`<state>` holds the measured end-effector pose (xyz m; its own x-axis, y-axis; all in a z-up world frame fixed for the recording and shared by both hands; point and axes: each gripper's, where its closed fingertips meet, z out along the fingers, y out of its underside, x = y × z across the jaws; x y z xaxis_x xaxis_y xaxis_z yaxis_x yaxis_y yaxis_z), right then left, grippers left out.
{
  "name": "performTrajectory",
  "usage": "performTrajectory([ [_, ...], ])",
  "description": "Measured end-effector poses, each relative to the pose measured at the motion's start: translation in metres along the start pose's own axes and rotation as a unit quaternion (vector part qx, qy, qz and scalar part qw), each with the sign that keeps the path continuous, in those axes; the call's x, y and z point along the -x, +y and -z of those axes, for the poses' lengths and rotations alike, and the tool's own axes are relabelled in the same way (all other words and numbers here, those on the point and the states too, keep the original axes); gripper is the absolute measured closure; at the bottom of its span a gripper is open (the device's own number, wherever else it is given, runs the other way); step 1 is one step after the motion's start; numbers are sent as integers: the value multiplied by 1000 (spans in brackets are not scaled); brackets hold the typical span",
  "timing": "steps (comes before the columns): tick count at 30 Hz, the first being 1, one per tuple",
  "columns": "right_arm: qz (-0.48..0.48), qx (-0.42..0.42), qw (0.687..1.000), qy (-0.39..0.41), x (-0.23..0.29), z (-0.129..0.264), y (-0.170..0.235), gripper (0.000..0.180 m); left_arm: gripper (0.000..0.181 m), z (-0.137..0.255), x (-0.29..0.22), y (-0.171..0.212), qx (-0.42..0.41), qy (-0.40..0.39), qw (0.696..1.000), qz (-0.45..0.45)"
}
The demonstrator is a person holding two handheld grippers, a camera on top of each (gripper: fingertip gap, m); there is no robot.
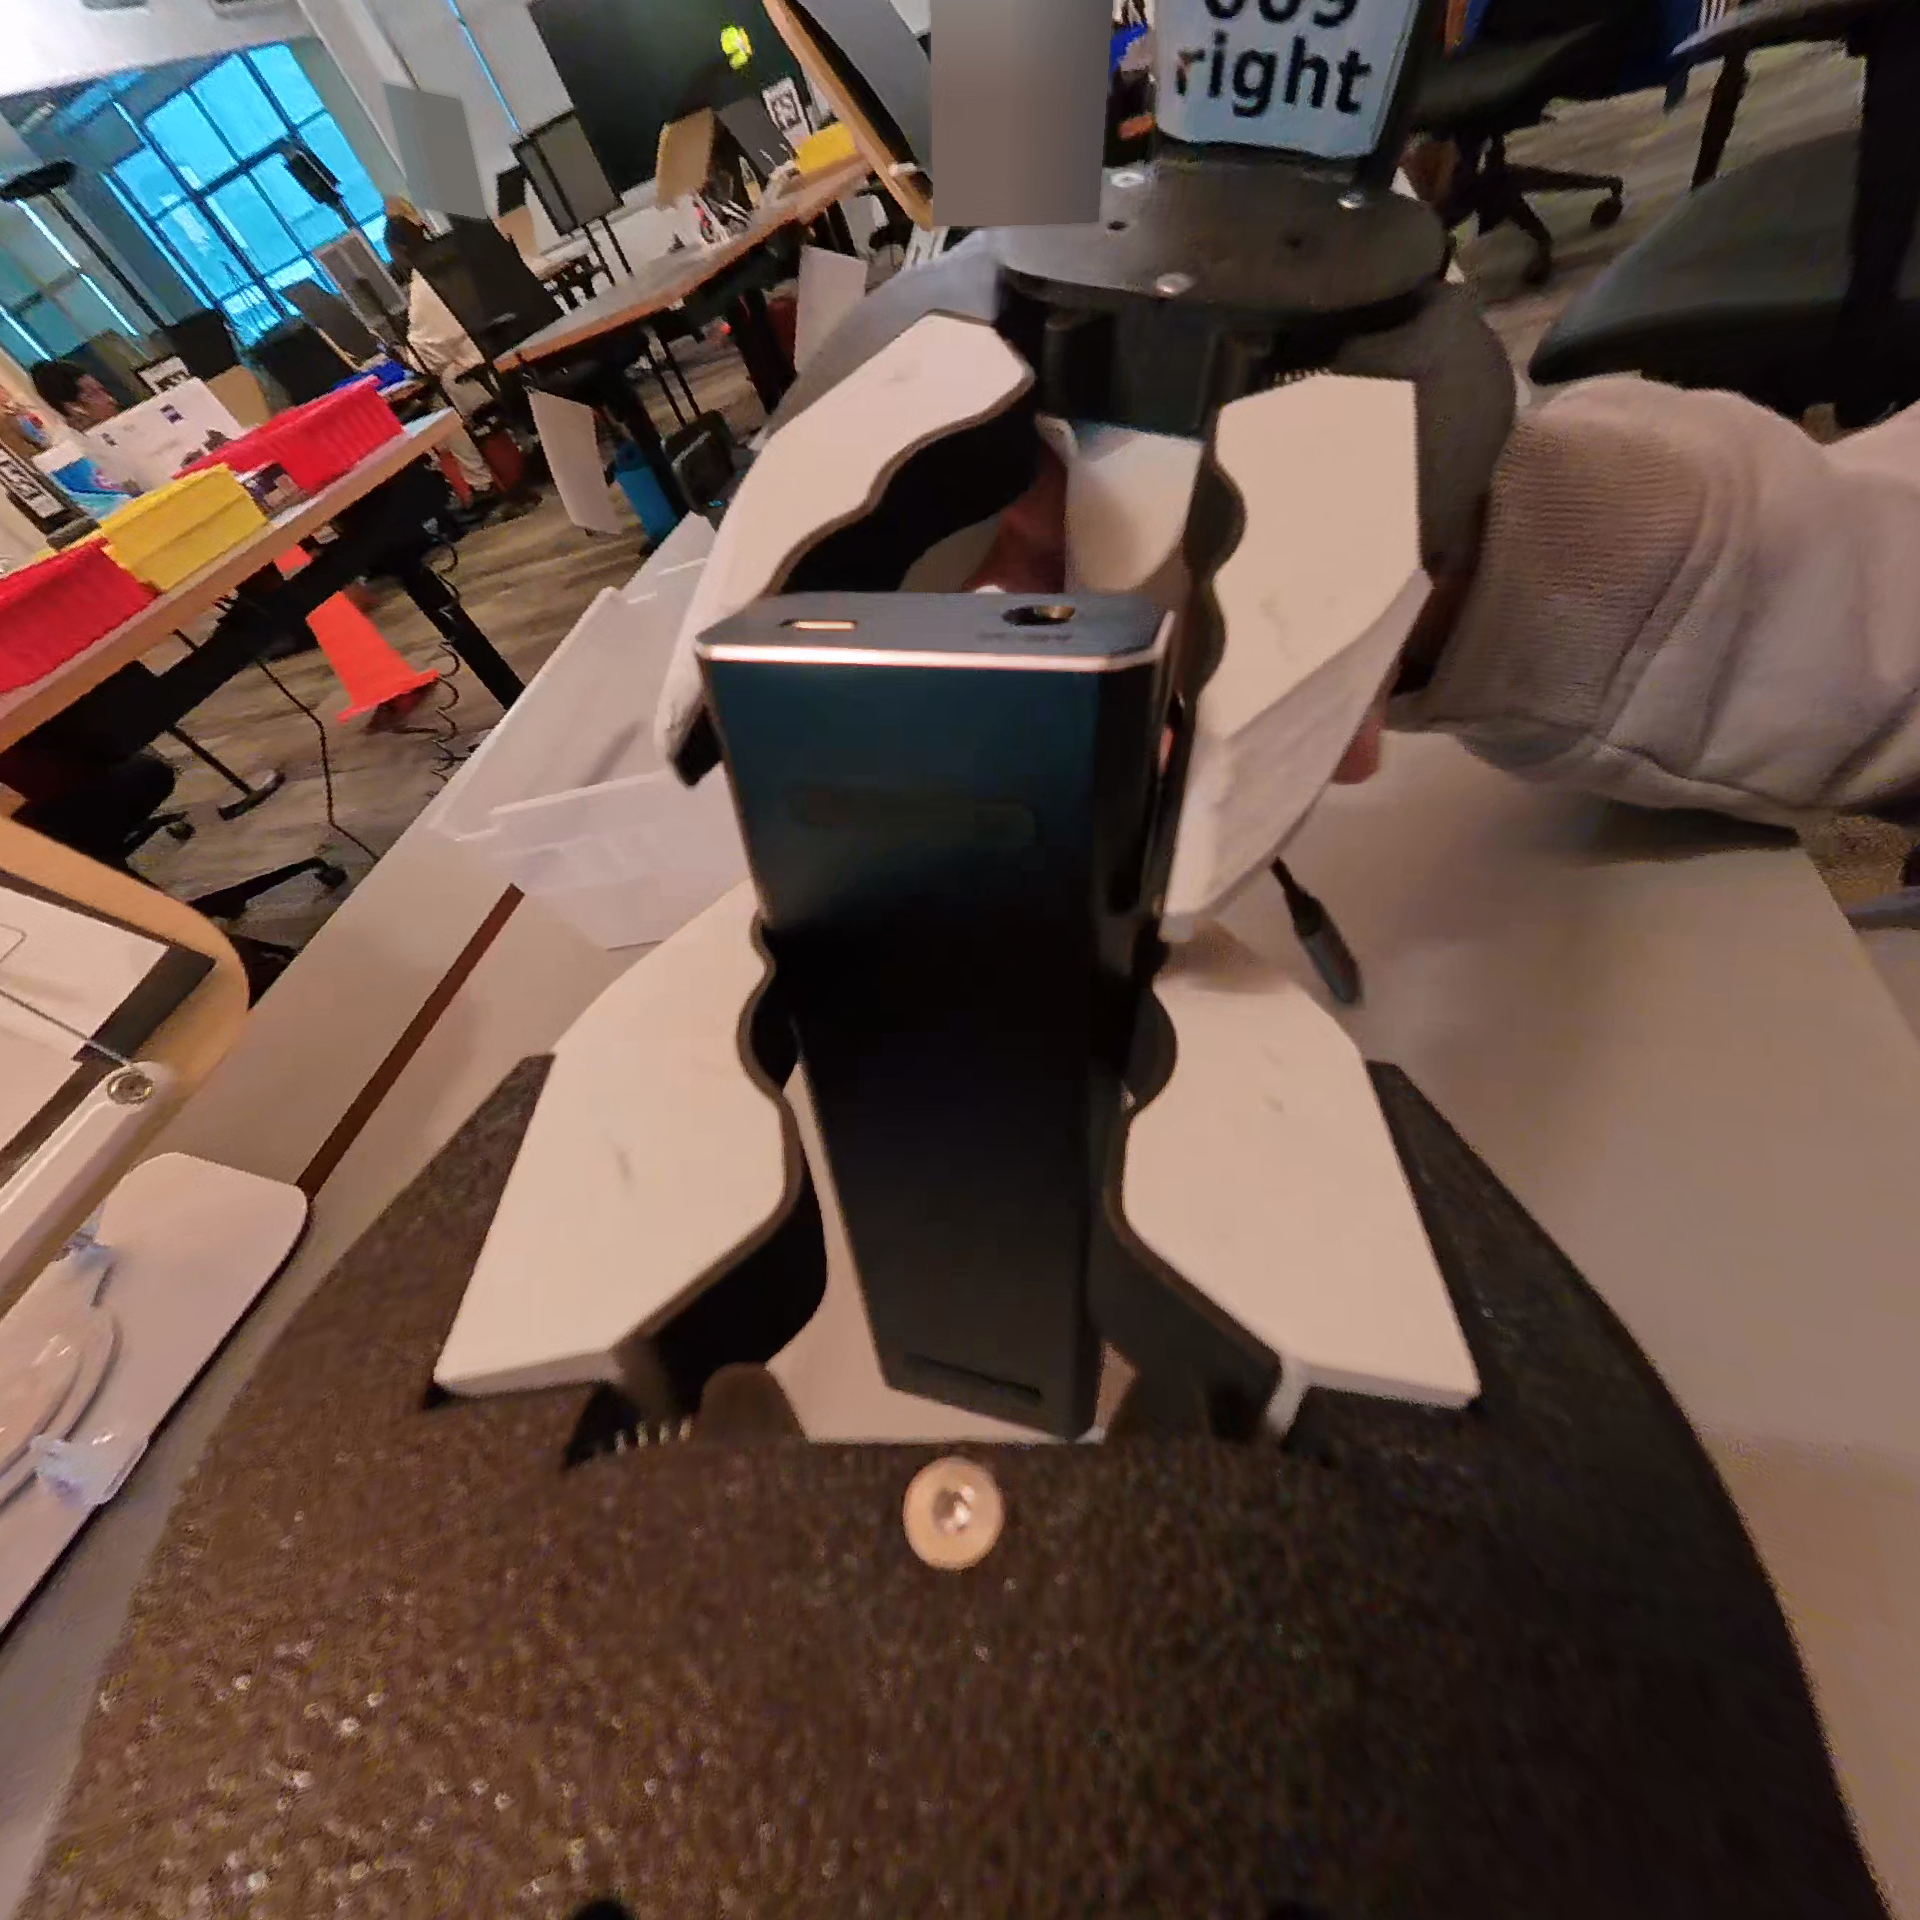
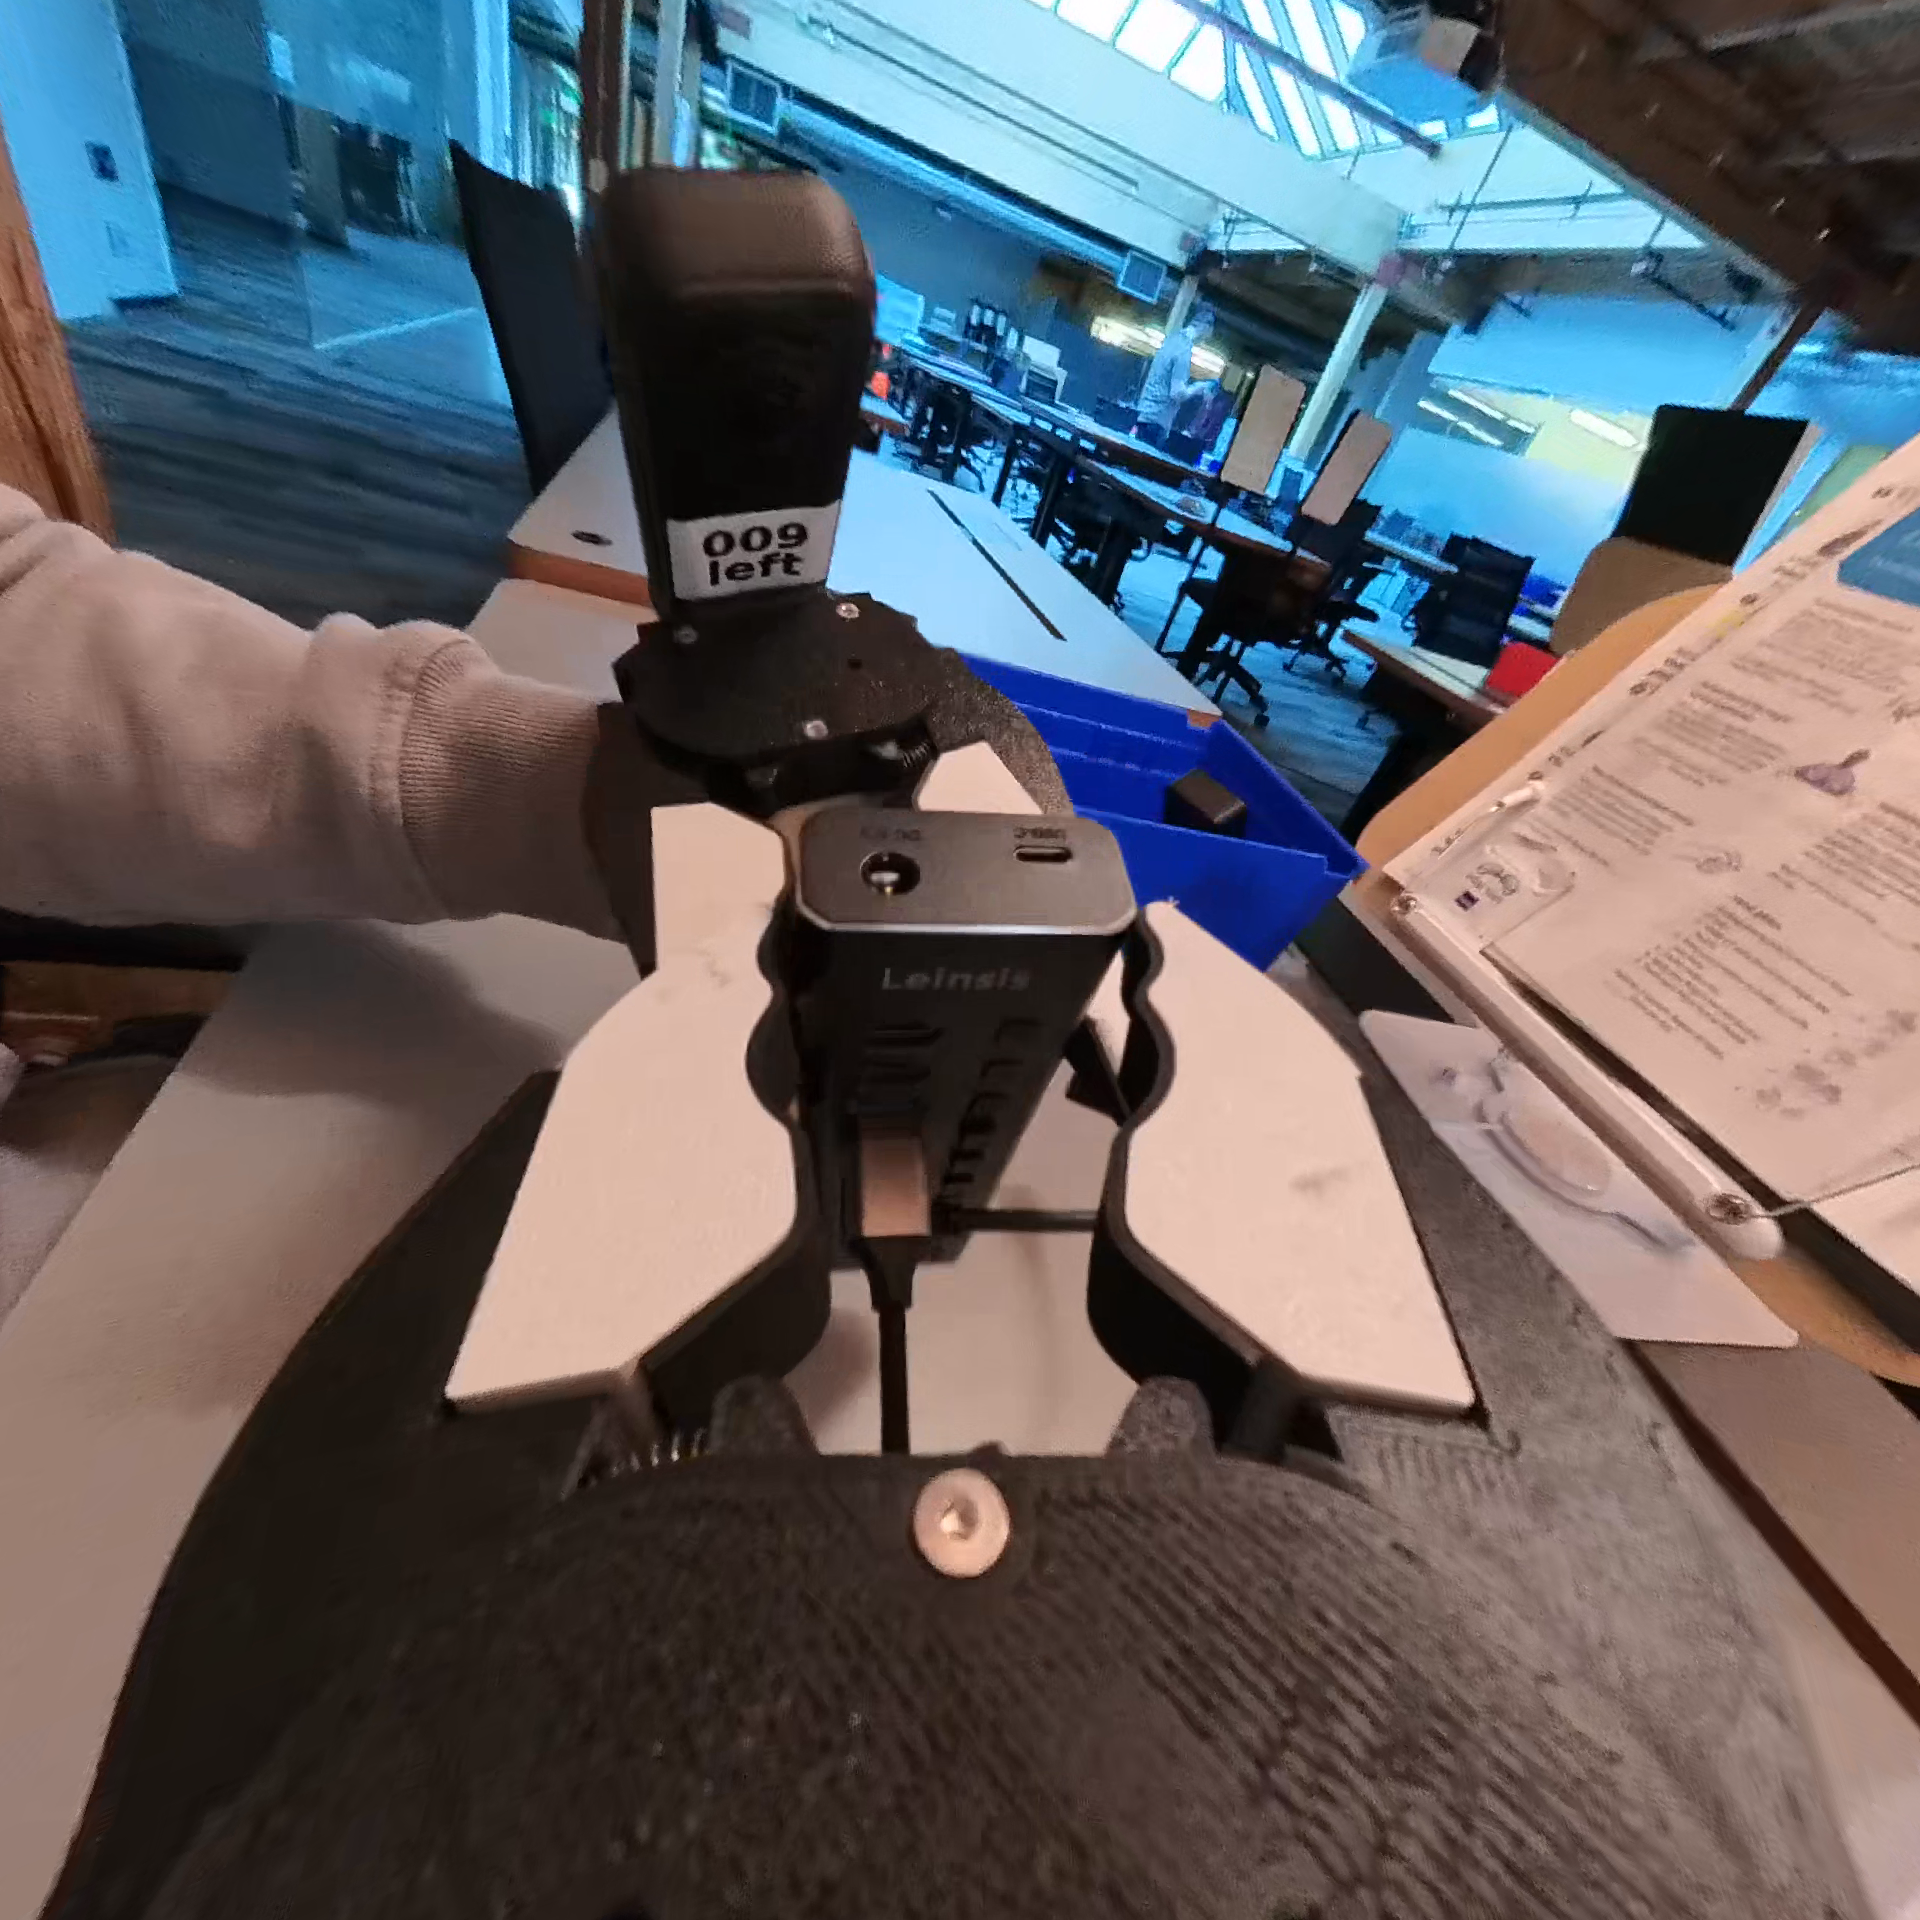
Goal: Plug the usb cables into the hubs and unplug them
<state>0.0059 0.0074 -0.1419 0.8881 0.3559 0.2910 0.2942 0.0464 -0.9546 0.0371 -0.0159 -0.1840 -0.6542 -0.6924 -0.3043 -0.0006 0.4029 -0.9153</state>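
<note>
A dark rectangular USB hub (image 1: 935, 935) stands on end between the fingers of my left gripper (image 1: 961, 935), which is shut on its sides. My right gripper (image 1: 935, 810) faces it from the far side, and its white fingers close around the hub's upper part. In the right wrist view the hub (image 2: 956, 977) sits between the tips of my right gripper (image 2: 956, 920). A silver USB plug (image 2: 894, 1184) is in a port on the hub's face, and its black cable (image 2: 894, 1371) runs down toward the camera. The left gripper (image 2: 842, 831) shows behind the hub.
The pale table (image 1: 1558, 1091) lies underneath. A clear plastic bin (image 1: 592, 831) stands beyond the hub. A blue bin (image 2: 1195, 821) holds a small dark block. A stand with a printed sheet (image 2: 1714, 883) is at the table's side. A dark cable end (image 1: 1320, 945) hangs beside the hub.
</note>
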Motion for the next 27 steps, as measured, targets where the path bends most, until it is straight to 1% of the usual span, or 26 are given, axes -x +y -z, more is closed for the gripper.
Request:
performTrajectory([
  [2,-29,-14,999,-15,2,0,-2,120,118,-2,-3,1,0,7,1000,6],
  [4,-48,-16,998,-26,2,2,-4,120,118,-2,-5,-3,-19,18,999,26],
  [6,-57,-20,997,-42,4,5,-8,120,118,-2,-8,-9,-34,33,998,44],
  [8,-63,-37,996,-57,6,8,-12,121,116,-2,-15,-8,-29,55,996,60],
  [10,-77,-56,993,-62,6,8,-17,121,102,-7,-20,1,-5,61,995,79],
  [12,-82,-66,992,-70,9,5,-19,120,96,-13,-25,7,8,62,994,87],
  [15,-84,-65,990,-88,15,2,-18,120,97,-18,-28,7,1,50,996,68],
  [18,-79,-53,992,-88,15,2,-14,121,105,-17,-28,11,-8,55,996,71],
  [25,-110,-64,985,-120,18,3,-12,120,106,-11,-39,17,-10,105,991,83],
  [27,-126,-70,982,-122,16,3,-12,120,106,-10,-40,18,-9,105,991,79],
])
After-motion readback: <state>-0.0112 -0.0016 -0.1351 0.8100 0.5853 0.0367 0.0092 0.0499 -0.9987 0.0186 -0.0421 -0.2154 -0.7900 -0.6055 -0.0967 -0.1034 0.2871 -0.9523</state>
